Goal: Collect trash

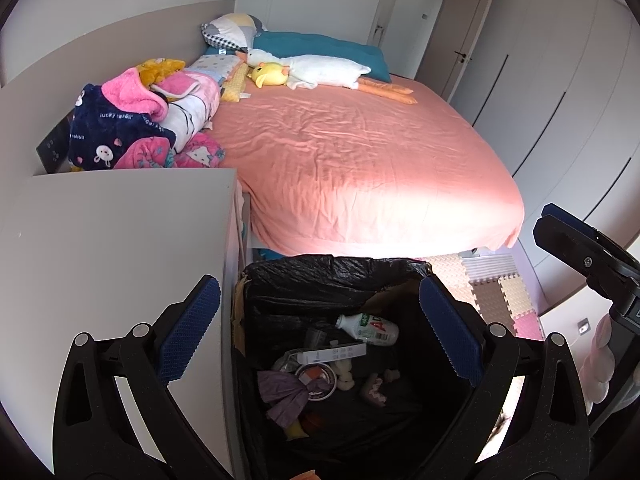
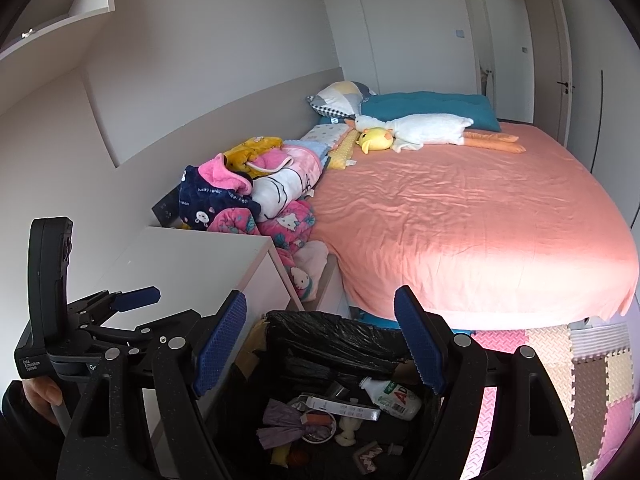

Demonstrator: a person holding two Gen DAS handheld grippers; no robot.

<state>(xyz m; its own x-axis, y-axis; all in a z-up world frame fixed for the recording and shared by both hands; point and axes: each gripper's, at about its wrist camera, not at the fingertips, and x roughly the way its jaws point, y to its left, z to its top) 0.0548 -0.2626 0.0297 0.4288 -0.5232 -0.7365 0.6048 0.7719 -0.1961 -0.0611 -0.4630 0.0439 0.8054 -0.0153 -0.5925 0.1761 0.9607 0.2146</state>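
A: Left wrist view first. Seen: one left gripper (image 1: 320, 336), jaws spread wide, nothing between the blue pads (image 1: 188, 332). Directly below, one trash bin (image 1: 340, 276) lined with a black bag, mouth open.

B: Counted inside?

A: One white bottle (image 1: 370, 327), one long white box (image 1: 334, 353), one purple crumpled wrapper (image 1: 286, 396), one round tub (image 1: 318, 378), plus a few small pale scraps, hard to tell apart in the dark.

B: Edges, room to move?

A: Bin wedged between a grey cabinet (image 1: 120, 248) on one side and foam floor mats (image 1: 504, 292) on the other; foot of the bed (image 1: 360, 160) just behind the rim. Open space above the bin.

B: Right wrist view?

A: One right gripper (image 2: 320, 340), likewise wide apart and holding nothing, over the same bin (image 2: 332, 332). Same bottle (image 2: 394, 398), box (image 2: 344, 407), wrapper (image 2: 280, 426) on the bottom. Left gripper (image 2: 136, 296) beside it, over the cabinet (image 2: 192, 264).

B: Room?

A: One bed (image 2: 460, 216) with a salmon sheet, two plush toys (image 2: 420, 128), a heap of blankets (image 2: 248, 196), white walls, closed wardrobe doors.
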